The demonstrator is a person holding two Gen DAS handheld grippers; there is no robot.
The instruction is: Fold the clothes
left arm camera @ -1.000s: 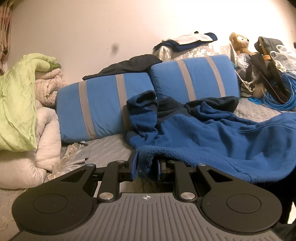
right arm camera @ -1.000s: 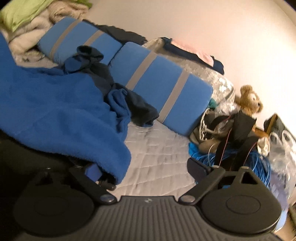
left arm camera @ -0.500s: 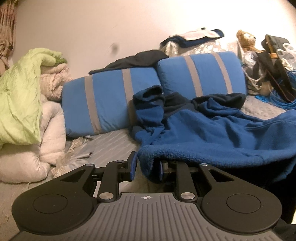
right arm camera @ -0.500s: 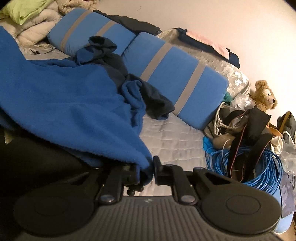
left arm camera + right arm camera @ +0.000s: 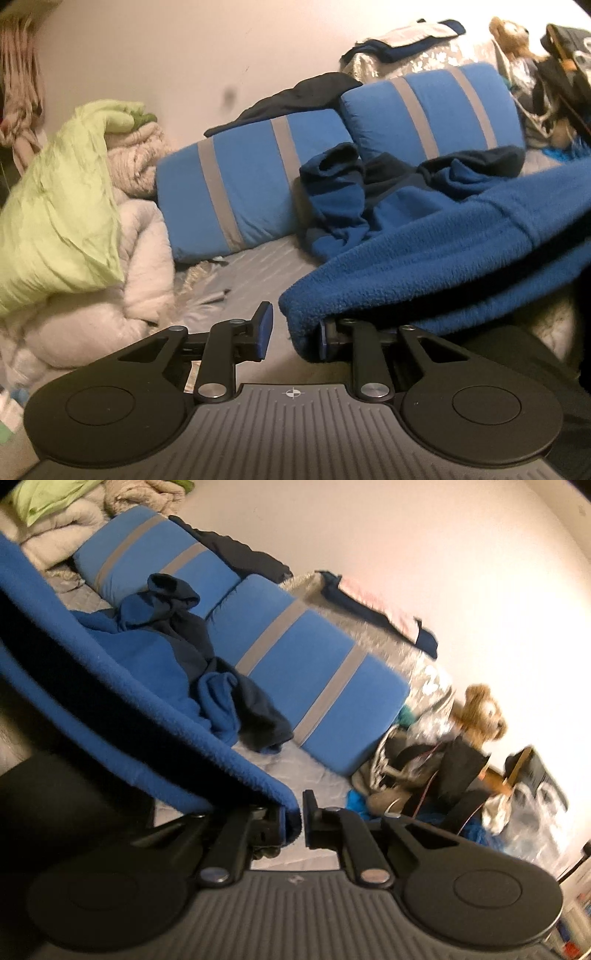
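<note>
A blue fleece garment [image 5: 424, 251] with dark navy parts lies spread on the grey quilted bed [image 5: 258, 269]. In the left wrist view its near hem hangs over the right finger of my left gripper [image 5: 293, 330], which stands open, with a strip of daylight between the left pad and the cloth. My right gripper [image 5: 295, 819] is shut on the hem of the fleece [image 5: 140, 653] at the other corner and holds it raised, so the edge runs taut up to the left. The sleeves and collar stay bunched against the pillows.
Two blue pillows with grey stripes [image 5: 251, 192] lean on the wall behind the garment. A pile of white and green bedding [image 5: 62, 206] fills the left. A teddy bear [image 5: 480, 716], bags and a blue cable coil [image 5: 358, 801] crowd the right.
My right gripper went from wide open to shut on the fleece hem and lifted it. The left gripper rose too, and a gap has appeared between its left pad and the cloth.
</note>
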